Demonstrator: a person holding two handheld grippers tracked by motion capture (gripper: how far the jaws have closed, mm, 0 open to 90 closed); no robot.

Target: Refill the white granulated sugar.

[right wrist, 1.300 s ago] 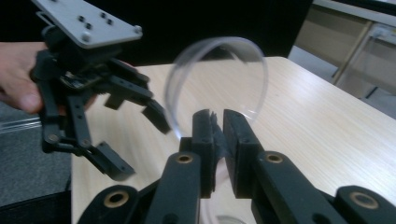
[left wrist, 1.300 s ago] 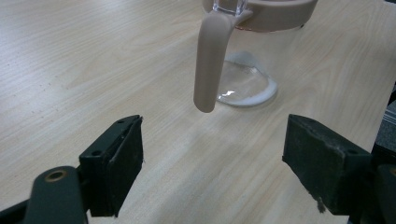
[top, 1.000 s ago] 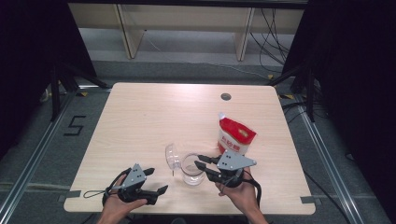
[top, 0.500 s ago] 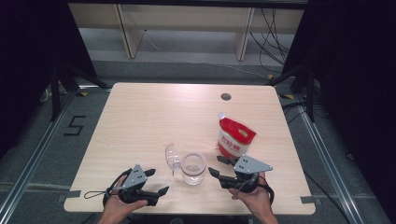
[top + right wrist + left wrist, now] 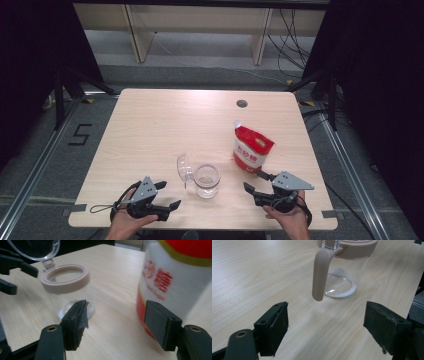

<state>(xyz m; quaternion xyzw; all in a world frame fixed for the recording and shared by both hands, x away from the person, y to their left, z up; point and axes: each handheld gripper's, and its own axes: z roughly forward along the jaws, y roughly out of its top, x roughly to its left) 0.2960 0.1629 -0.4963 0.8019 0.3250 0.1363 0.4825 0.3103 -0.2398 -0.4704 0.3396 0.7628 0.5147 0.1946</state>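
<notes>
A clear glass jar (image 5: 206, 180) with a pink rim stands near the table's front, its hinged clear lid (image 5: 185, 167) tipped open to the left. A thin layer of white powder lies in its bottom (image 5: 342, 277), and a pink clasp (image 5: 320, 275) hangs from the rim. A red and white pouch (image 5: 252, 147) stands upright to the jar's right. My left gripper (image 5: 170, 194) rests open at the front left and points at the jar. My right gripper (image 5: 254, 180) is open at the front right; its jaws have just been opening with nothing between them. It faces the jar (image 5: 66, 287) and the pouch (image 5: 175, 277).
The light wooden table (image 5: 165, 125) has a small round grommet (image 5: 242, 103) near its far edge. Dark curtains flank the table, and metal floor rails run along both sides. In the right gripper view the left gripper (image 5: 15, 267) shows beyond the jar.
My right gripper has drawn back from the jar's side, to the right and toward the front edge, and its jaws have spread. The left gripper, jar and pouch stay put.
</notes>
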